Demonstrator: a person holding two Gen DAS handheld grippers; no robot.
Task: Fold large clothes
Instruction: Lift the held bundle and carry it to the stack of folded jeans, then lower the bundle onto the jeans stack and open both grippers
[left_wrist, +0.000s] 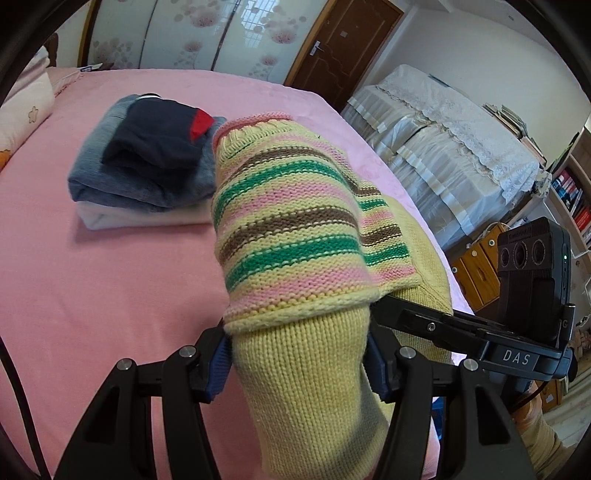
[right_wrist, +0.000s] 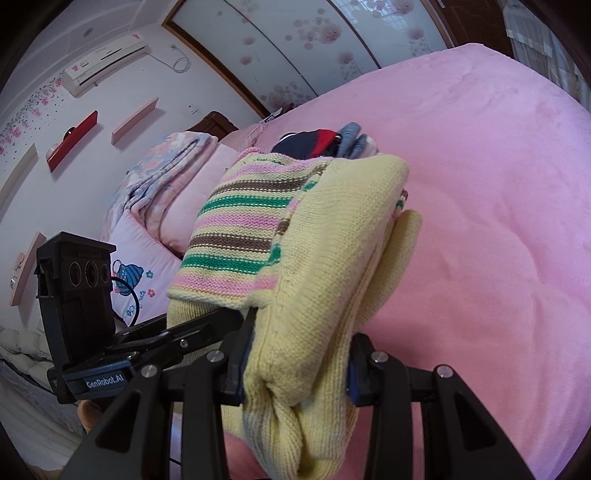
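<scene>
Folded striped sweater (left_wrist: 295, 236) clamped at both ends by left gripper (left_wrist: 299, 363) and right gripper (right_wrist: 297, 369), aloft beside the folded stack (left_wrist: 147, 162). Could sag open if either grip loosens before the stack.

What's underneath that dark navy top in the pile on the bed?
Under the navy top lies a folded grey garment, then a white one. Anything between them is covered.
</scene>
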